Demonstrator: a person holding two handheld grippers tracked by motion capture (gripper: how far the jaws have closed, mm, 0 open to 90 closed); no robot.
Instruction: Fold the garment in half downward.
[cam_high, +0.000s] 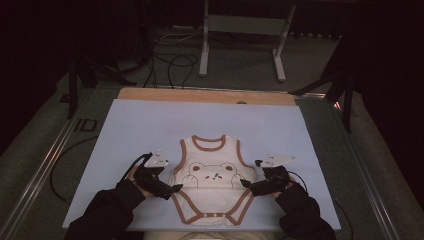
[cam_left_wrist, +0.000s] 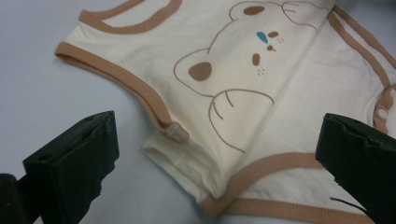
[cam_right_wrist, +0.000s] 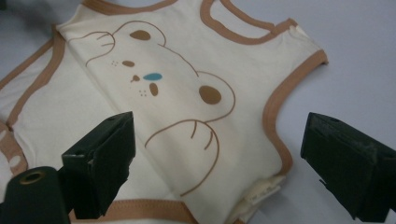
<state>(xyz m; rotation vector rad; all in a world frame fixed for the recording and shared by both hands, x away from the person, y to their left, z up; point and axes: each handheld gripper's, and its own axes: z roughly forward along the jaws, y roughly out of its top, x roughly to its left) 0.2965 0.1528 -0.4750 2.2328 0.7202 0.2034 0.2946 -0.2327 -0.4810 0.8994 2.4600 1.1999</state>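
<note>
Both grippers sit wide open over the blue mat (cam_high: 125, 130), nothing between the jaws of either one. The left gripper (cam_high: 175, 188) hovers just off the left side seam of the cream baby bodysuit (cam_high: 214, 180), and the right gripper (cam_high: 245, 183) mirrors it at the right side seam, so the garment lies flat between the 2 tools, bear print (cam_left_wrist: 243, 60) up, neckline pointing away from the person. From the left gripper view, the seam with its small clear tag (cam_left_wrist: 176, 132) and the brown-trimmed leg opening (cam_left_wrist: 261, 163) lie straight ahead between the jaws; in the right gripper view the armhole trim (cam_right_wrist: 275, 116) and a puckered bit of seam (cam_right_wrist: 259, 191) sit ahead in the same way. Now the risks, as I read it: if either tool closes too shallow, it probably nips only the top layer and the back layer stays behind, giving a lopsided fold. If 1 side bites before the other, the cloth likely drags and skews across the mat. That bunched fabric at each seam could also slip out of the pads, and a low approach might snag the mat itself.
</note>
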